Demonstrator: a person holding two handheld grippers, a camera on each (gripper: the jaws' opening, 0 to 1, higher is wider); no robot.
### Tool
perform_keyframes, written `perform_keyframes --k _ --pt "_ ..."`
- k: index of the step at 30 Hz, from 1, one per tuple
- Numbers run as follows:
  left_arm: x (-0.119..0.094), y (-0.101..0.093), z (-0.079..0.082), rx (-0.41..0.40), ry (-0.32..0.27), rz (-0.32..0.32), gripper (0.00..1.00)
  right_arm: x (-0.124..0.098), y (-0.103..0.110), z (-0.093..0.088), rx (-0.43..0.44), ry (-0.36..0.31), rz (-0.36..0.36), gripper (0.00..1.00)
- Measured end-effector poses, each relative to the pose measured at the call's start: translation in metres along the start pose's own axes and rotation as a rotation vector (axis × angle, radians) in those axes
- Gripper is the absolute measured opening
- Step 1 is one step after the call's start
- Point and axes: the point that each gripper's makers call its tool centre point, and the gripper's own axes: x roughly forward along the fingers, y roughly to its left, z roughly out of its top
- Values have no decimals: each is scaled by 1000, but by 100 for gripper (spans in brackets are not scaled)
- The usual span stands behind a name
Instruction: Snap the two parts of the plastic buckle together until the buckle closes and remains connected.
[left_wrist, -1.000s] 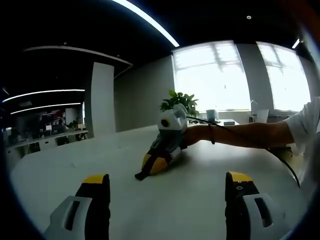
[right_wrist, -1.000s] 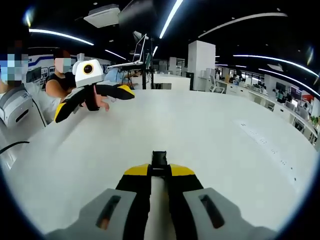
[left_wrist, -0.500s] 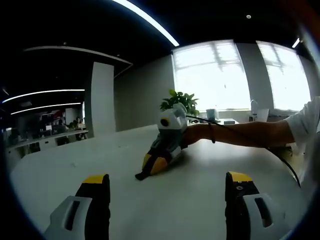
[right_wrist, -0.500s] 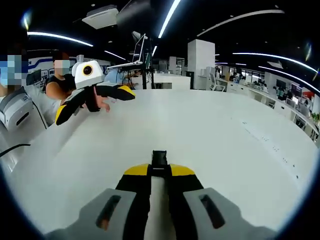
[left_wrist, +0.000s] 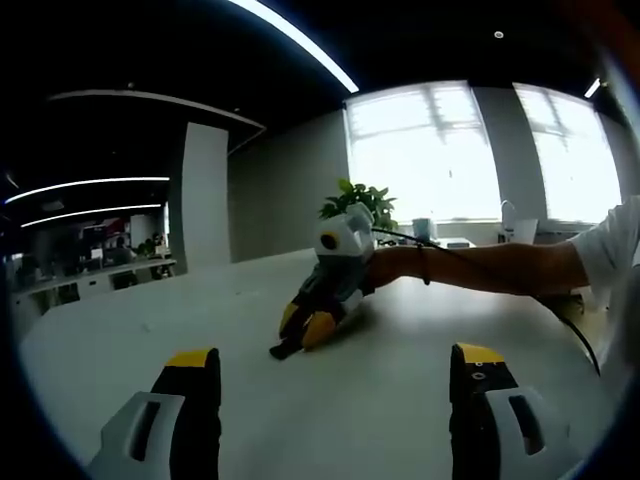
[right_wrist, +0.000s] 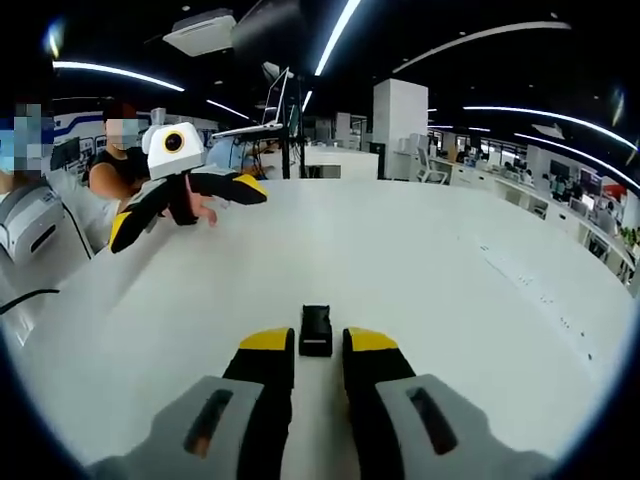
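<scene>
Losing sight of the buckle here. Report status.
Left gripper open, holding nothing. Right gripper parted, fingers either side of black buckle on white table. Nothing in the way.

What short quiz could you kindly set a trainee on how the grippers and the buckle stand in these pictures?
1. True or false: the left gripper has its jaws wide apart with nothing between them.
2. Multiple choice: the black buckle piece lies (A) on the white table, at the jaw tips of the right gripper; (B) in the left gripper; (C) on the floor.
3. Fill in: in the left gripper view, a green ____ stands behind the right gripper.

Key: 1 true. 2 A. 3 plant.
</scene>
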Motion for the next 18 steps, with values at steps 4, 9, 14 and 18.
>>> perform_keyframes --k 4,9,14,18 --pt "0 0 0 -2 1 0 97 -1 4 0 1 -2 10 19" --pt "0 0 0 2 1 -2 97 -1 4 4 1 -18 9 23" --pt "0 0 0 0 -1 0 96 -1 5 8 5 -34 12 29" --pt "0 0 1 1 -1 0 96 -3 -1 14 9 -70 -20 41"
